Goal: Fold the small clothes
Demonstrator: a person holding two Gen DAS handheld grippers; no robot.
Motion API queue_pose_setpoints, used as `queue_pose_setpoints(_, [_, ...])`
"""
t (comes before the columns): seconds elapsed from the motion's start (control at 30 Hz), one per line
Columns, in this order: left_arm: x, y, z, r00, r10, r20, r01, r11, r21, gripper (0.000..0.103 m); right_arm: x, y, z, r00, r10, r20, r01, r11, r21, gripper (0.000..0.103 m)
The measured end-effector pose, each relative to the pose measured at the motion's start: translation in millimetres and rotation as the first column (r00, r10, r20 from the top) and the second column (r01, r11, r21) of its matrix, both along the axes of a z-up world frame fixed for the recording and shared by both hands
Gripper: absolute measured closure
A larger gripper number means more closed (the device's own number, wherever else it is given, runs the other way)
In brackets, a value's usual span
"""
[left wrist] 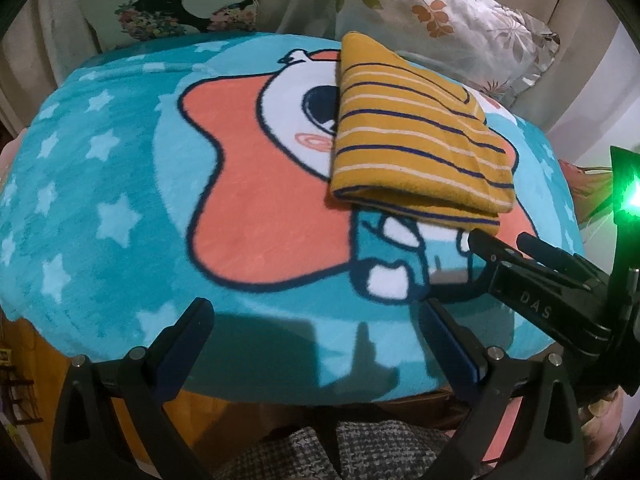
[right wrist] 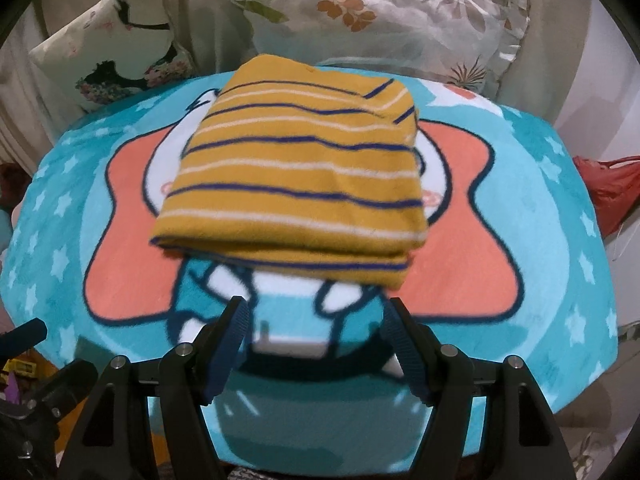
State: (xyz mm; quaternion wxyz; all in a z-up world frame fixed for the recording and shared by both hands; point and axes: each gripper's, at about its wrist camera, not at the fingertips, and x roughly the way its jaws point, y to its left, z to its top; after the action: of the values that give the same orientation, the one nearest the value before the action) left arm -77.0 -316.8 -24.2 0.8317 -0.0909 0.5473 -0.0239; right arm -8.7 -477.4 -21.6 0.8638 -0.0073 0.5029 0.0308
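Dim, fisheye-warped edges, green glare, blurred

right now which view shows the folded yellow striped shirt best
The right wrist view: the folded yellow striped shirt lies centred and whole ahead of the open right gripper, though slightly blurred. The left wrist view shows it sharper but off to the right, at an angle, with its near corner by the right gripper's fingertip.

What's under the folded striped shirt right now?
The folded mustard striped shirt lies on the blue cartoon star blanket, covering most of the character's white face. Anything else beneath it is hidden.
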Motion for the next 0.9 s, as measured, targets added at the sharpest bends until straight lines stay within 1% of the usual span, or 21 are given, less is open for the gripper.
queue_pose_setpoints(0.2, [16.3,-12.3,-7.2,1.0,0.013,-0.026,-0.013,1.0,-0.022,0.001,15.3,-19.5,-2.2,1.0,-0.01,-0.009,0.01,1.0,-0.011,0.028])
queue_pose_setpoints(0.47, [27.9,-28.9,-9.0,0.999,0.007,-0.036,-0.008,1.0,-0.027,0.001,22.3,-33.9,-1.4,1.0,0.011,0.003,-0.011,1.0,-0.022,0.028])
queue_pose_setpoints(0.63, [32.0,-36.9,-6.1,1.0,0.013,-0.029,-0.013,1.0,-0.023,0.001,25.5,-40.6,1.2,0.999,0.027,0.02,-0.026,0.999,-0.028,0.027])
queue_pose_setpoints(0.9, [37.1,-47.4,2.6,1.0,0.026,-0.009,-0.026,1.0,-0.013,0.001,30.4,-50.8,7.8,0.999,0.032,0.042,-0.031,0.999,-0.012,0.026])
